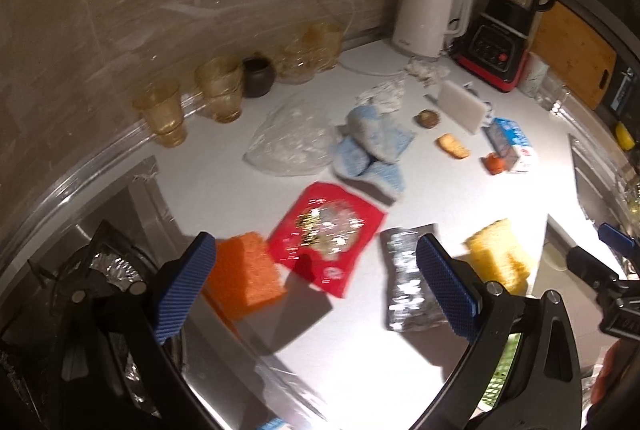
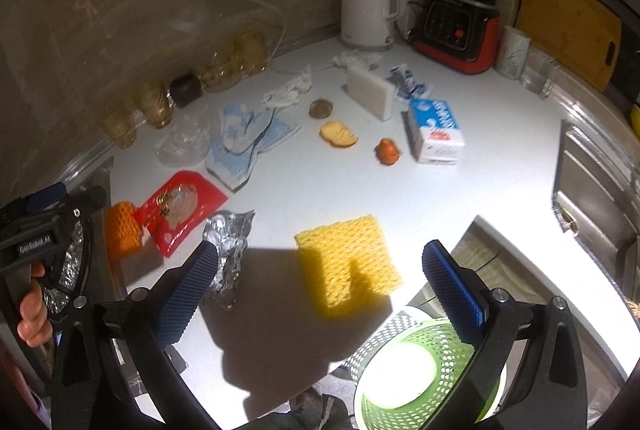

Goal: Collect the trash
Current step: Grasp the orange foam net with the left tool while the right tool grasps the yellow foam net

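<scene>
Trash lies scattered across the white counter (image 2: 460,198), and both tools hang above it with nothing in them. In the left wrist view the left gripper (image 1: 316,286) has its blue fingers spread wide; between them, low in the frame, sit the orange foam net (image 1: 246,272), the red snack wrapper (image 1: 326,232) and the crumpled foil packet (image 1: 408,284), the wrapper touching the orange net. The yellow foam net (image 1: 498,254) lies at lower right of that frame, just beside the foil.

Over to the right wrist view: the right gripper (image 2: 320,290) is spread wide too, and the yellow foam net sits dead centre between its fingers, half in their shadow. At bottom centre, below the counter's edge, stands the green perforated basket (image 2: 404,406). Mid-frame there is a bread slice (image 2: 338,135), a small orange scrap (image 2: 387,151) and a blue-and-white carton (image 2: 436,132) lying on its side, with a blue cloth (image 2: 248,140) and a clear plastic bag (image 2: 184,142) to the left of them. At upper right stand a white kettle (image 2: 368,4) and a blender (image 2: 464,6).
</scene>
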The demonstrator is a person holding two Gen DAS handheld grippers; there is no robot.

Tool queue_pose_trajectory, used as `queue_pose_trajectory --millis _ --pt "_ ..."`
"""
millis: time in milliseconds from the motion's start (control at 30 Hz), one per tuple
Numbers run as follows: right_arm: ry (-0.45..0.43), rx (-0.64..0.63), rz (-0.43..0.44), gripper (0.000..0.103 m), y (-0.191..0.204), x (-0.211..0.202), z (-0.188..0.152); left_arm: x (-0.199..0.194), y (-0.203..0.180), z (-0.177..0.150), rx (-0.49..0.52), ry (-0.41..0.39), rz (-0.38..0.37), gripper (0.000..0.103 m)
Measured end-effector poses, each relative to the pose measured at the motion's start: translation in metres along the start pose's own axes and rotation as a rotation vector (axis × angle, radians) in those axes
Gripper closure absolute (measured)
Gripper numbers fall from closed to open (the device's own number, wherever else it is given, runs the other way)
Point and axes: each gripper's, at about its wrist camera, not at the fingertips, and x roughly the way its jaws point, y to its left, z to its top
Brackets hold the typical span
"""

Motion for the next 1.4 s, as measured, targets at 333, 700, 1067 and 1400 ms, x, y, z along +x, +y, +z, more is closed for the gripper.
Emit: queue_pose_trajectory --millis 333,700,1067,1400 --pt "0.062 -0.043 0.028 0.002 0.008 0.04 -0.019 0.043 0.025 -0.025 0.125 0.017 -0.021 0.007" --pt "0.091 -0.068 0.004 0.002 0.009 0.057 -0.017 0.087 0.041 -0.033 0.167 0.098 -0.002 0.019" --pt "0.108 -0.003 -0.04 0.002 -0.014 0.057 -0.017 0.101 0.049 -0.035 0.145 0.129 0.035 0.058" --pt "0.13 0.01 -0.104 0.002 -0.029 0.065 -0.019 0.08 0.052 -0.033 0.098 0.114 0.016 0.068"
